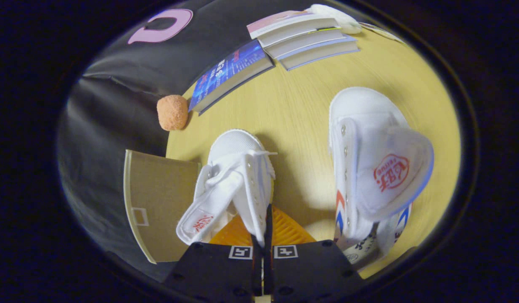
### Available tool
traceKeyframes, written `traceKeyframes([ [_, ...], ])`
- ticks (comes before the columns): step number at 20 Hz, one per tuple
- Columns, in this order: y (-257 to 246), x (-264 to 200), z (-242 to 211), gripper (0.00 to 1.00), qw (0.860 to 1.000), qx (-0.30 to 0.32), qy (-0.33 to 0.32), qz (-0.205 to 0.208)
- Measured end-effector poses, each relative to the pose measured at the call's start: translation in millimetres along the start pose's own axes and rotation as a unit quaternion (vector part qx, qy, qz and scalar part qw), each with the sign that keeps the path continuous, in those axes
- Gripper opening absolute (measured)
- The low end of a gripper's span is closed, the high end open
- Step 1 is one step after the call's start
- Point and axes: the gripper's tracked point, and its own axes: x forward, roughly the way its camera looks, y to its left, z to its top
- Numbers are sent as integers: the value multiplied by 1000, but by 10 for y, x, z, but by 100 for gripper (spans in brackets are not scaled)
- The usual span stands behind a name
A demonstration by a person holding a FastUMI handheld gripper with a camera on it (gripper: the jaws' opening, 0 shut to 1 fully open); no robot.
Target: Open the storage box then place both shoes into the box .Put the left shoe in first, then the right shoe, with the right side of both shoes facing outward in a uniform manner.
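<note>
My gripper (263, 242) is shut on the side wall of a white canvas shoe (236, 168), pinching the fabric by the lace eyelets. The shoe's toe points away from me, its tongue flops to the left, and its orange insole (287, 229) shows just ahead of the fingers. The second white shoe (371, 168) lies on the yellow wooden table (301, 101) to the right of the fingers, tongue folded back with a red logo on it. A brown cardboard panel of the storage box (158, 202) stands left of the held shoe; the box's inside is hidden.
Beyond the shoes, several books (305, 38) are stacked, with a blue book (230, 73) leaning beside them. An orange foam ball (172, 112) sits at the table's edge near the blue book. Black cloth hangs behind the table.
</note>
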Motion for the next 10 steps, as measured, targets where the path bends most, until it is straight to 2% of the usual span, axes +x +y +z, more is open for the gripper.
traceKeyframes([
  [6, 510, -459, -53, 4, 996, 58, -33, 59],
  [10, 974, -829, 68, 4, 985, 110, -74, 113],
])
